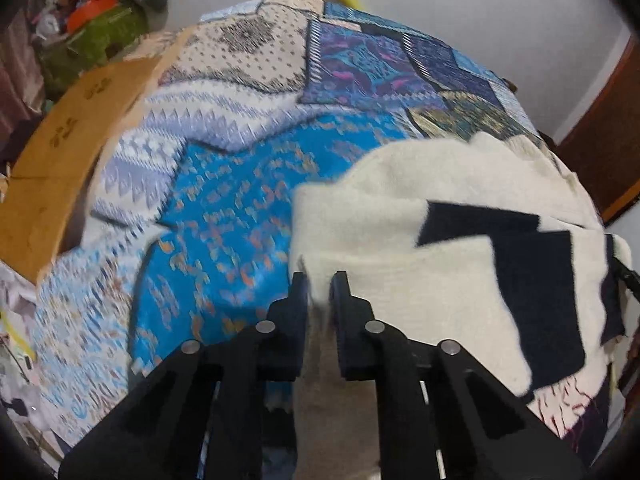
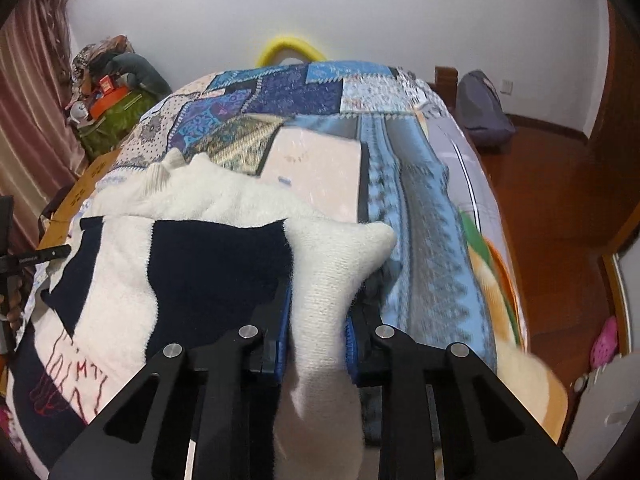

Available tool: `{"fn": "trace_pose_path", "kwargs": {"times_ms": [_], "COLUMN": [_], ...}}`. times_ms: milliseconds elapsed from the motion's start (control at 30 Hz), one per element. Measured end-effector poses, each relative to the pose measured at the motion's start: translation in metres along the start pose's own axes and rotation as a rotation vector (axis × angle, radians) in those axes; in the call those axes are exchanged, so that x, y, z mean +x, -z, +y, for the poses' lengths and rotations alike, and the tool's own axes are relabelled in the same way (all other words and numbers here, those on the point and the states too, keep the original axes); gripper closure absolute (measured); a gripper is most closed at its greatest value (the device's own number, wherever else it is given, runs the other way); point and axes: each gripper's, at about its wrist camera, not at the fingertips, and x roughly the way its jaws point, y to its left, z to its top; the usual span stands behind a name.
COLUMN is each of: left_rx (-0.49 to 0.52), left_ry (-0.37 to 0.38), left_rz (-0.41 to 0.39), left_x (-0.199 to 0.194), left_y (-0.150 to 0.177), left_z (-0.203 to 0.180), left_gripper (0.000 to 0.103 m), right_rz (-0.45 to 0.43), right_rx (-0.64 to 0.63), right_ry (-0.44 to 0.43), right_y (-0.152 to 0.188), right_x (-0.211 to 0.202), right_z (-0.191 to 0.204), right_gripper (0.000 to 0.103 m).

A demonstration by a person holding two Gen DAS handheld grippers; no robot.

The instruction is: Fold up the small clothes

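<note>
A small cream knit sweater (image 1: 400, 220) with navy patches (image 1: 532, 288) lies on the patchwork bedspread (image 1: 240, 208). My left gripper (image 1: 319, 284) is shut on the sweater's left edge, cloth pinched between the fingers. In the right wrist view the same sweater (image 2: 128, 280) shows its navy panel (image 2: 216, 272) and red stitching (image 2: 76, 368). My right gripper (image 2: 316, 320) is shut on a thick cream fold of the sweater (image 2: 328, 264), which bulges up between the fingers.
A brown cardboard sheet (image 1: 68, 152) lies at the bed's left edge. Cluttered green storage (image 1: 100, 28) stands beyond it. A yellow foam hoop (image 2: 290, 46) is at the bed's far end. Wooden floor (image 2: 552, 184) and a grey bag (image 2: 482, 108) are to the right.
</note>
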Motion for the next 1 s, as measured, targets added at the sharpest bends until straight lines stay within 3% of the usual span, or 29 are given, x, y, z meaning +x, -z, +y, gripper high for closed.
{"fn": "trace_pose_path", "kwargs": {"times_ms": [200,267,333,400,500,733,1000], "left_rx": [0.016,0.022,0.023,0.028,0.045,0.085,0.037], "left_ry": [0.015,0.026,0.034,0.052,0.064,0.082,0.122], "left_rz": [0.007,0.017,0.031,0.041,0.051,0.081,0.078], "left_x": [-0.003,-0.01,-0.017,-0.027,-0.047,-0.091,-0.128], "left_y": [-0.005,0.002,0.013,0.029,0.056,0.126,0.194], "left_z": [0.002,0.003,0.003,0.004,0.005,0.002,0.013], "left_gripper": [0.094,0.091,0.087,0.08,0.061,0.059,0.051], "right_rz": [0.001,0.009,0.018,0.031,0.043,0.069,0.137], "right_rx": [-0.02,-0.018,-0.012,-0.013,-0.018,-0.063,-0.02], "right_ry": [0.025,0.023,0.016,-0.017,-0.028,-0.083,-0.106], "right_y": [-0.007,0.0,0.007,0.017,0.035,0.091,0.148], "right_x": [0.0,-0.008,-0.017,-0.029,-0.048,-0.087,-0.096], "right_z": [0.006,0.005,0.004,0.004,0.01,0.036,0.042], "right_gripper": [0.073,0.06,0.057,0.054,0.051,0.042,0.042]}}
